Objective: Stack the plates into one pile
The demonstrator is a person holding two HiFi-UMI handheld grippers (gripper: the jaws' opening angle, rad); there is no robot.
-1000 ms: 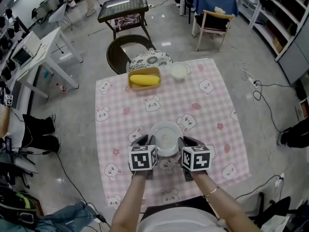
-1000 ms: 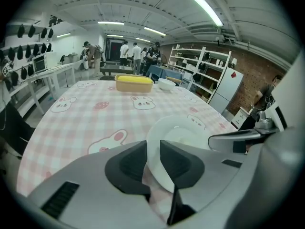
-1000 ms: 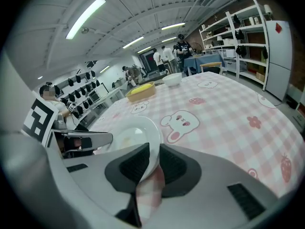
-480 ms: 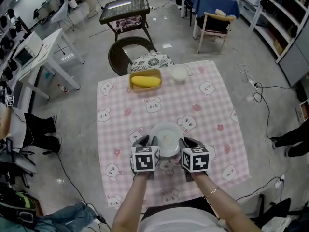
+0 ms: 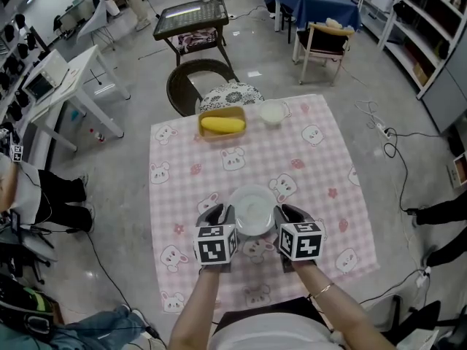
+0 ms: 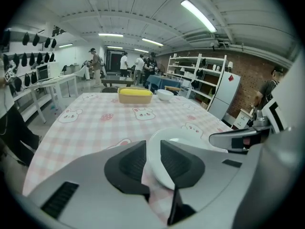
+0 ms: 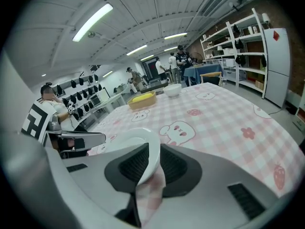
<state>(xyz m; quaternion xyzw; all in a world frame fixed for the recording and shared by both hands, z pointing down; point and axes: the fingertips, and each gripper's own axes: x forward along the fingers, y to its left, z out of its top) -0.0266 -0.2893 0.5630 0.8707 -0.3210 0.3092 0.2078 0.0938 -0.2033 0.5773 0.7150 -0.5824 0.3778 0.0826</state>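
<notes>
A white plate [image 5: 253, 208] lies on the pink checked tablecloth [image 5: 182, 166], near its front edge; I cannot tell if it is one plate or a pile. My left gripper [image 5: 221, 214] is at the plate's left rim and my right gripper [image 5: 286, 214] at its right rim. In the left gripper view the plate's rim [image 6: 183, 136] fills the gap of the left gripper [image 6: 153, 159], whose jaws are closing. Likewise, in the right gripper view the rim [image 7: 133, 138] sits pinched in the right gripper [image 7: 152, 163], with cloth showing below.
A yellow tray [image 5: 222, 124] with a yellow thing in it and a white bowl [image 5: 271, 111] stand at the table's far edge. A round chair [image 5: 219, 86] is behind the table. Desks, shelves and people fill the room around.
Both grippers and the plate stay where they were; only the head camera has shifted a little.
</notes>
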